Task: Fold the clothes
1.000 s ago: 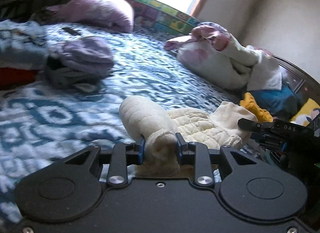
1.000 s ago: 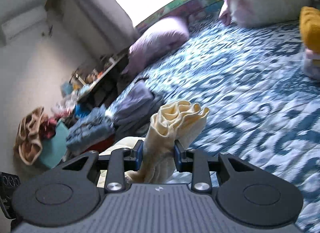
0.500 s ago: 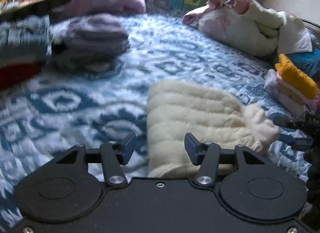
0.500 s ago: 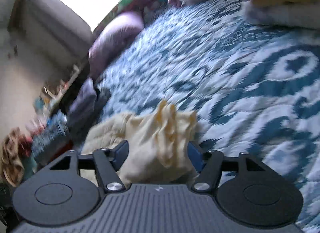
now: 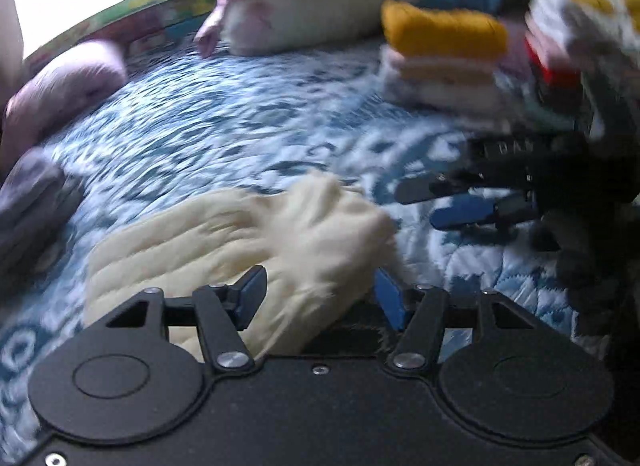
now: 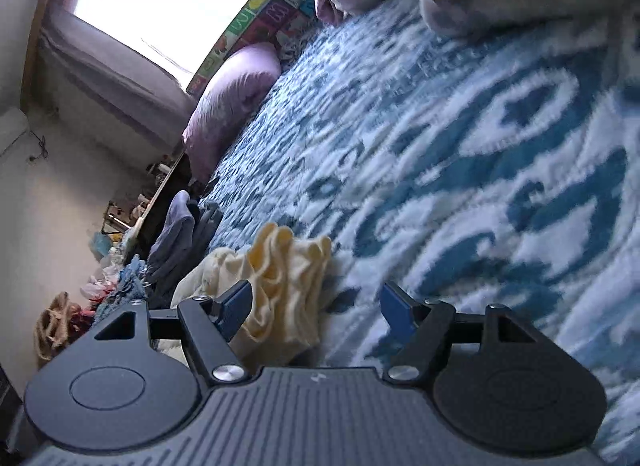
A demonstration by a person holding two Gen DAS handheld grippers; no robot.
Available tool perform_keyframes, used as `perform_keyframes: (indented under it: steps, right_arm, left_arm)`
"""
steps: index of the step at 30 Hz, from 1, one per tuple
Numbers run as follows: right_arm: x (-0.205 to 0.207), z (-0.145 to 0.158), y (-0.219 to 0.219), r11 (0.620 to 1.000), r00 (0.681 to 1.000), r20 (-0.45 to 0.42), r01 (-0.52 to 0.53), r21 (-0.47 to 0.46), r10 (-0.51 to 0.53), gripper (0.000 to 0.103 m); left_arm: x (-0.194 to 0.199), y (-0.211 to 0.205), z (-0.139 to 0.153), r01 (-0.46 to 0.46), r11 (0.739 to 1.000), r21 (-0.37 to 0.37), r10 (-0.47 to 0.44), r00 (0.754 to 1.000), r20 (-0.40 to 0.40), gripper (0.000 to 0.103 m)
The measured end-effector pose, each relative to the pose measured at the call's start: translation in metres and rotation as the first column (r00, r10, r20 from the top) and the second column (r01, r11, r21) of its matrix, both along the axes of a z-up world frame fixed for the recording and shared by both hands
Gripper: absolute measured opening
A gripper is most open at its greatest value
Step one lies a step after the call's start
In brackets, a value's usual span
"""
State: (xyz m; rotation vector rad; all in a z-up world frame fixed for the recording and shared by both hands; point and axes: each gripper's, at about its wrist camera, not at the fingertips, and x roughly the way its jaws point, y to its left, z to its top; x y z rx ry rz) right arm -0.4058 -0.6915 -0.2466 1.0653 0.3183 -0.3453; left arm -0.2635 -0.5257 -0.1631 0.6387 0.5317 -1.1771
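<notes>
Cream quilted garment [image 5: 240,234] lies folded on the blue-and-white patterned bedspread [image 5: 224,125], lower centre of the left wrist view; its bunched end [image 6: 288,282] sits at lower centre-left of the right wrist view.

Left gripper [image 5: 320,300] is released, jaws spread wide w/ the fabric's near edge lying between them, nothing pinched. Right gripper [image 6: 316,308] also let go; bunched end is just beside its left blue pad [image 6: 236,306], not clamped.

Risks, as I judge them:
- Bunched end looks loose and puffy, so it may spring up and undo the fold once left alone.
- Either pad could snag the fabric on pulling away and drag the layers askew.
- Stack of folded clothes w/ mustard-yellow piece [image 5: 440,31] on top, upper right of the left view, is near the right gripper, so a careless swing could knock it.
</notes>
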Motion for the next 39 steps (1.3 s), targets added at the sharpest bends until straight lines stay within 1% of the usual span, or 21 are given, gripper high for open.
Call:
perform_keyframes:
  steps: [2,4,5,7,8,9,10,12,15,18,20,26,29,31,33,39]
  right_arm:
    - [-0.006,0.0,0.0,1.0,1.0,0.008,-0.008,0.007,0.008,0.072]
    - [-0.011,0.0,-0.001,1.0,1.0,0.012,-0.016,0.01,0.016,0.077]
    - [-0.014,0.0,-0.001,1.0,1.0,0.015,-0.018,0.013,0.018,0.078]
    - [-0.019,0.0,-0.003,1.0,1.0,0.021,-0.017,0.021,0.017,0.079]
    - [-0.021,0.0,-0.003,1.0,1.0,0.021,-0.016,0.022,0.015,0.079]
    - [-0.023,0.001,-0.003,1.0,1.0,0.019,-0.015,0.021,0.014,0.08]
    - [-0.024,0.001,-0.003,1.0,1.0,0.017,-0.016,0.019,0.016,0.081]
    - [-0.024,0.002,-0.002,1.0,1.0,0.011,-0.022,0.011,0.022,0.082]
    - [-0.022,0.003,0.0,1.0,1.0,-0.002,-0.03,-0.005,0.03,0.085]
    - [-0.021,0.004,0.002,0.999,1.0,-0.007,-0.031,-0.011,0.03,0.087]
    - [-0.02,0.004,0.003,1.0,1.0,-0.007,-0.028,-0.013,0.028,0.087]
    - [-0.011,0.005,0.013,0.996,0.998,-0.032,-0.054,-0.075,0.051,0.087]
    - [-0.003,0.007,0.022,0.991,0.997,-0.045,-0.068,-0.114,0.063,0.086]
    - [0.002,0.007,0.027,0.988,0.996,-0.052,-0.075,-0.133,0.069,0.08]
    - [0.008,0.007,0.032,0.986,0.995,-0.06,-0.083,-0.144,0.075,0.079]
    - [0.024,0.008,0.041,0.982,0.994,-0.069,-0.099,-0.161,0.089,0.079]
  left_arm:
    - [-0.014,-0.019,-0.005,0.03,0.998,0.053,-0.033,0.997,0.066,0.06]
    - [-0.019,-0.034,-0.01,0.047,0.996,0.08,-0.054,0.995,0.088,0.06]
    - [-0.018,-0.039,-0.011,0.035,0.996,0.086,-0.043,0.995,0.091,0.06]
    - [-0.017,-0.049,-0.013,0.011,0.995,0.098,-0.02,0.995,0.095,0.051]
    - [-0.013,-0.05,-0.011,-0.001,0.996,0.093,-0.006,0.998,0.068,0.034]
    - [-0.01,-0.052,-0.01,-0.012,0.996,0.088,0.009,0.999,0.041,0.023]
    - [-0.007,-0.053,-0.008,-0.024,0.996,0.083,0.023,1.0,0.015,0.022]
    - [-0.003,-0.049,-0.003,-0.053,0.997,0.058,0.055,0.998,-0.031,0.015]
    - [0.003,-0.041,0.003,-0.104,0.994,0.027,0.106,0.99,-0.088,0.008]
    - [0.008,-0.029,0.014,-0.152,0.988,-0.017,0.148,0.979,-0.142,0.007]
    - [0.012,-0.018,0.026,-0.185,0.981,-0.048,0.176,0.972,-0.156,0.007]
    - [0.034,0.031,0.063,-0.254,0.958,-0.134,0.234,0.961,-0.146,0.007]
    - [0.054,0.064,0.08,-0.308,0.935,-0.177,0.282,0.946,-0.157,0.007]
    - [0.068,0.086,0.091,-0.343,0.917,-0.201,0.316,0.936,-0.156,0.007]
    - [0.082,0.107,0.098,-0.379,0.9,-0.216,0.35,0.923,-0.162,0.007]
    - [0.126,0.158,0.105,-0.478,0.849,-0.226,0.454,0.878,-0.152,0.007]
